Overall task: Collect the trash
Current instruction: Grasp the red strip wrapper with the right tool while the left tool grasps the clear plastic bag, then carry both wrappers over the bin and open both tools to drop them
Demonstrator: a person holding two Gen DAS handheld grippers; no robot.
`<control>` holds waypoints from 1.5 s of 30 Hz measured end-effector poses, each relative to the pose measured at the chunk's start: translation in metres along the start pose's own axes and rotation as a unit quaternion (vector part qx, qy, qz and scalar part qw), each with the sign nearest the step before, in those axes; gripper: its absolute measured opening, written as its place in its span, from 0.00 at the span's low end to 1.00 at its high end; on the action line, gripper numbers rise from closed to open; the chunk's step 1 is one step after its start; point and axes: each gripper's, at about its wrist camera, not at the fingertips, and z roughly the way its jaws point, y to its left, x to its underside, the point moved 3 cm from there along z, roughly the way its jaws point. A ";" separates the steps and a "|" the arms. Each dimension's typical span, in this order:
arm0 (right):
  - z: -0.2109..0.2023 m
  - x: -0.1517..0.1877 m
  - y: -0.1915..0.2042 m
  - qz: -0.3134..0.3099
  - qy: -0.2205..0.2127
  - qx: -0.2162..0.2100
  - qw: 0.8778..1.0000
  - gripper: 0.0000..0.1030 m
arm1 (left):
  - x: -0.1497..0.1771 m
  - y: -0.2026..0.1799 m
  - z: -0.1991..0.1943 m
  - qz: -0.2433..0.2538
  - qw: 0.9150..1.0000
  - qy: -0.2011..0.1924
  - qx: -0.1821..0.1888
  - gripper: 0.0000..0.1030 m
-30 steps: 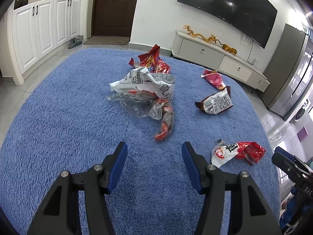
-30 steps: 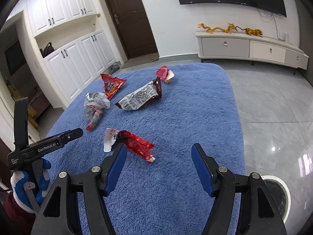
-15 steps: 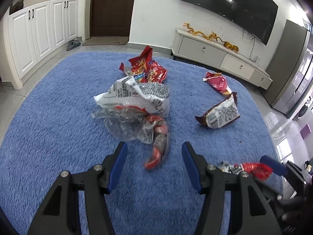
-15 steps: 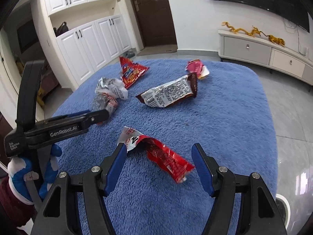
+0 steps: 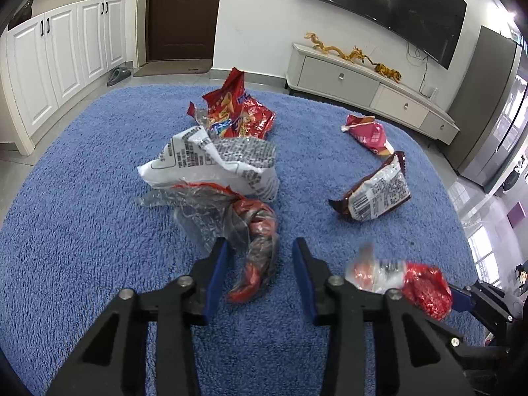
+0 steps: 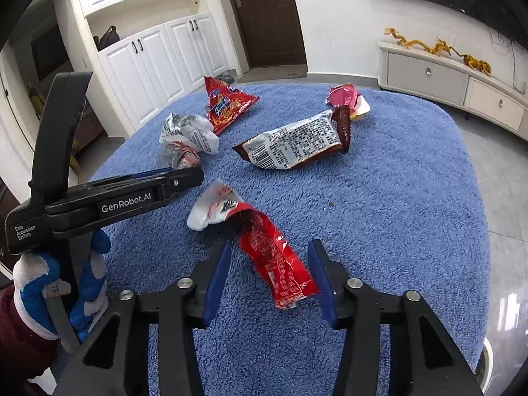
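Several snack wrappers lie on a blue rug (image 5: 82,231). My left gripper (image 5: 259,257) is open, its blue pads on either side of a crumpled clear-and-red wrapper (image 5: 254,250) that trails from a white printed bag (image 5: 214,165). My right gripper (image 6: 269,264) is open around a red-and-white wrapper (image 6: 274,254); this wrapper also shows blurred in the left wrist view (image 5: 406,280). A brown-and-white wrapper (image 6: 297,145), a red chip bag (image 6: 227,105) and a pink wrapper (image 6: 346,97) lie farther off.
White cabinets (image 5: 59,52) stand to the left, a dark door (image 5: 181,13) at the back, a TV console (image 5: 369,82) to the right. Grey tile floor (image 6: 501,224) borders the rug. The left gripper's body (image 6: 99,204) and gloved hand fill the right view's left side.
Both grippers have moved forward and down. The clear-and-red wrapper now sits between the left pads and the red-and-white wrapper between the right pads. Both jaw gaps have narrowed slightly.
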 end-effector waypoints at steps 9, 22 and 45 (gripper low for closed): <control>0.000 0.003 0.010 -0.024 -0.001 0.016 1.000 0.15 | 0.006 -0.001 -0.008 0.007 1.000 -0.001 0.022 0.12; -0.017 0.018 0.010 -0.007 -0.014 0.031 0.999 0.14 | 0.034 -0.019 -0.038 0.005 0.997 0.003 0.072 0.12; -0.071 0.048 -0.026 0.089 -0.063 0.061 0.992 0.14 | 0.054 -0.087 -0.103 0.093 0.991 -0.081 0.045 0.12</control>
